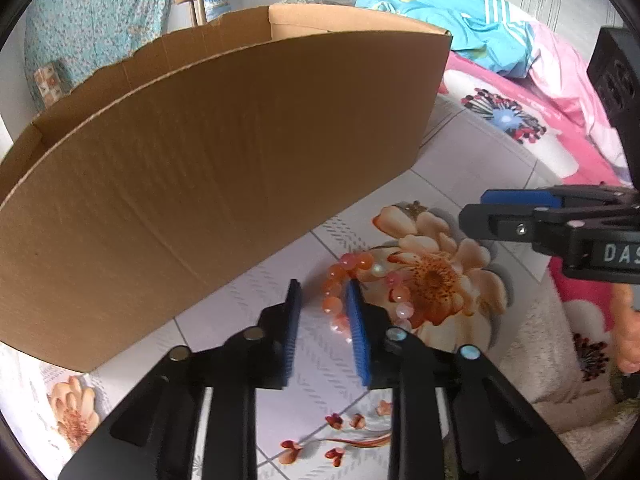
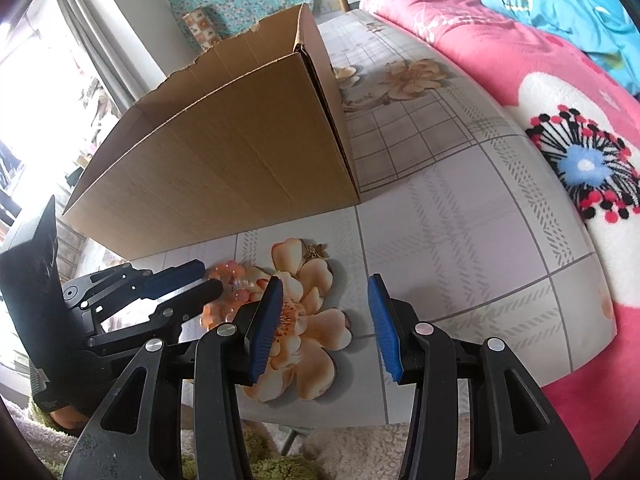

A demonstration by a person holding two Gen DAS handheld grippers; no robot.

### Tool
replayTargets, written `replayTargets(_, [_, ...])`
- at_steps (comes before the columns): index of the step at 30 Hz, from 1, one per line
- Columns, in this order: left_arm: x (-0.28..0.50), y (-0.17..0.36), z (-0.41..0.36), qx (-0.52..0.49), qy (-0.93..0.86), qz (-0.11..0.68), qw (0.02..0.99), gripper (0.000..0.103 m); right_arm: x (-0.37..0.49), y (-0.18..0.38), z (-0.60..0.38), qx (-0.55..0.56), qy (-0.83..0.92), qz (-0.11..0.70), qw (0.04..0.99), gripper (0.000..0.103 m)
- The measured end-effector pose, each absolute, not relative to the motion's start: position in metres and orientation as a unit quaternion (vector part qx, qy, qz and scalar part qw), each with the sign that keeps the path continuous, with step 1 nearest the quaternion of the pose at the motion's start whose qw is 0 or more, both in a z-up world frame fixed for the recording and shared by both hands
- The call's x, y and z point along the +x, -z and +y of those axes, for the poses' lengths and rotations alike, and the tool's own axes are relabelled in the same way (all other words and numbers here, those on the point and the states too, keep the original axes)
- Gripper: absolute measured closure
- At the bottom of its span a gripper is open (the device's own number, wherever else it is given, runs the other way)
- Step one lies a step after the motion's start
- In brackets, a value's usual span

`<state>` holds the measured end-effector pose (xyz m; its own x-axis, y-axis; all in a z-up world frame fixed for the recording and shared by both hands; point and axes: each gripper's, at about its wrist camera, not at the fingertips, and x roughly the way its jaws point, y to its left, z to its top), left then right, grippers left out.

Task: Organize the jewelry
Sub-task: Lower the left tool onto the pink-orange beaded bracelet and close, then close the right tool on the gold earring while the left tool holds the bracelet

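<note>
We are nipping the bead bracelet [image 1: 352,292] lying on the bench [image 1: 472,168] beside the box [image 1: 224,160] — left gripper [image 1: 322,308] jaws narrow, barely catching beads — they may slip; right gripper [image 2: 326,312] is idling half-open.

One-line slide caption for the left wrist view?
Left gripper straddles one side of an orange bead bracelet on the floral table cover, beside a cardboard box.

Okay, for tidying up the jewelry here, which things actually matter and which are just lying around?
Part of the job:
- orange bead bracelet, by the left gripper
- small gold pendant on the floral table cover
- cardboard box, probably where they go
- right gripper, open and empty

Just lying about:
- pink floral blanket
- blue clothing
- patterned curtain
</note>
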<state>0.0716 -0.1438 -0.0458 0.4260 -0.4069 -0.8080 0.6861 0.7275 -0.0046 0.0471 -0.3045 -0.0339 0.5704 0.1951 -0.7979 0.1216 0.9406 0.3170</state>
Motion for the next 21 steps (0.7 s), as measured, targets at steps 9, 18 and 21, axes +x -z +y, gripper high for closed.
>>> replayTargets(9, [0.078,0.045,-0.129,0.163,0.304,0.424,0.837,0.093,0.046,0.033,-0.303,0.170,-0.021,0.461,0.871,0.060])
replayTargets(18, [0.085,0.045,-0.092,0.142,0.257,0.441,0.848,0.094,0.051,0.031,-0.299,0.163,-0.023,0.457,0.874,0.060])
replayTargets(21, [0.084,0.045,-0.089,0.140,0.253,0.442,0.849,0.093,0.053,0.031,-0.297,0.153,-0.023,0.456,0.876,0.060])
